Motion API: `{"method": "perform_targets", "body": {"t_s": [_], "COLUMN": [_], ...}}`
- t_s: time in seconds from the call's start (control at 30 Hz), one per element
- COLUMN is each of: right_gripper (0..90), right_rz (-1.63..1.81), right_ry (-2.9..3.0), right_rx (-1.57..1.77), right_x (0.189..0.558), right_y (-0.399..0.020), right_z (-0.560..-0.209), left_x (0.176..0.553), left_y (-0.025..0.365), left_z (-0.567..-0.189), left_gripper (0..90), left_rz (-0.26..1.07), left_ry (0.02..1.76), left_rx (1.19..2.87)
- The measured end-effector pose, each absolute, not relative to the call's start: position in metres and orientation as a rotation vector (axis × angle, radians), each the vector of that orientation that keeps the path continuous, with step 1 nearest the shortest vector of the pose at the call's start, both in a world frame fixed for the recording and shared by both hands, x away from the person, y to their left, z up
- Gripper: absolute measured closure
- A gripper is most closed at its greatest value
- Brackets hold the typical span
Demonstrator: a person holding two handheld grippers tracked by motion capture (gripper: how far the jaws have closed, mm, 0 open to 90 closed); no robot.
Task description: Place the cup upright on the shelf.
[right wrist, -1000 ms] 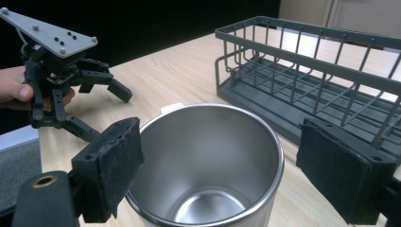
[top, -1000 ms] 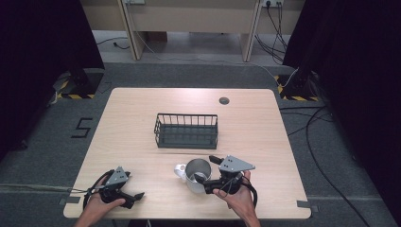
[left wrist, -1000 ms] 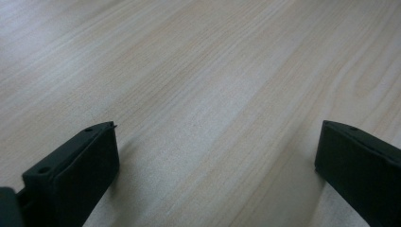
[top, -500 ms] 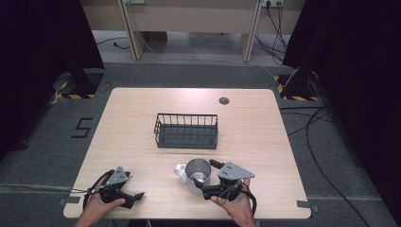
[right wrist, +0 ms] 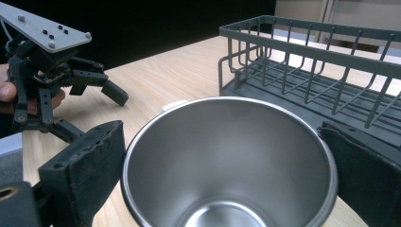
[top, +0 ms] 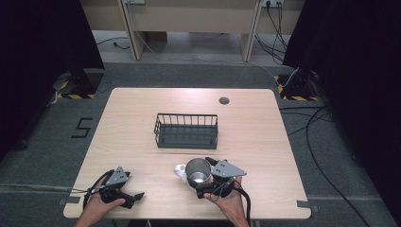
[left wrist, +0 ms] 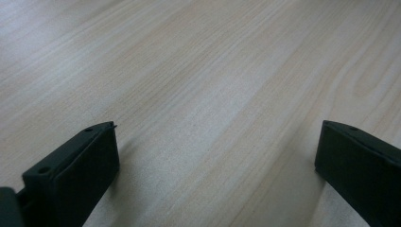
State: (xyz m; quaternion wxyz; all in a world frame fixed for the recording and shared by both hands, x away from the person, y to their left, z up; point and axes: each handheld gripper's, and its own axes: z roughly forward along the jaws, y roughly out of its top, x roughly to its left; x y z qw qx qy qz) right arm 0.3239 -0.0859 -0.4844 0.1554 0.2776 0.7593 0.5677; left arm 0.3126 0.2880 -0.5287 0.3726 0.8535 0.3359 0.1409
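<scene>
Stainless steel forms the cup [top: 198, 170], a round, smooth-walled vessel with a polished inner surface, standing upright near the table's [top: 142, 109] 6 o'clock edge. A white piece [top: 179, 170] protrudes at the cup's 9 o'clock side; its shape is hard to make out. The right gripper [right wrist: 227, 179] has its black, rough-textured jaws spread around the cup, one on each side of the rim; whether the pads press the wall cannot be told. The cup's base is cut off in the right gripper view.

Pale wood grain covers the table. A dark wire basket [top: 186, 130], rectangular with thin vertical bars, sits at the table's centre, at 12 o'clock from the cup.

At 7 o'clock, the left gripper [left wrist: 215, 156] rests low over bare wood, jaws wide apart and holding nothing. A hand [top: 97, 208] grips it, partly cut off.
</scene>
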Motion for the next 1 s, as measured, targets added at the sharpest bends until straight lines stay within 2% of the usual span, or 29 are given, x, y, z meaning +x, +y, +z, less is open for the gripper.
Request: {"method": "perform_targets", "body": {"t_s": [0.57,1.0], "right_gripper": [5.8,6.0], "right_rz": [1.655,1.644], "right_ry": [2.148,2.120], "right_rx": [0.786,0.780], "right_x": [0.329,0.338], "right_y": [-0.083,-0.083], "right_z": [-0.487,-0.461], "left_x": [0.313,0.313], "left_y": [0.288,0.288], "left_z": [-0.529,-0.529], "left_gripper": [0.0,0.0], "left_rz": [0.361,0.360], "left_ry": [0.861,0.861], "left_rx": [2.187,2.188]}}
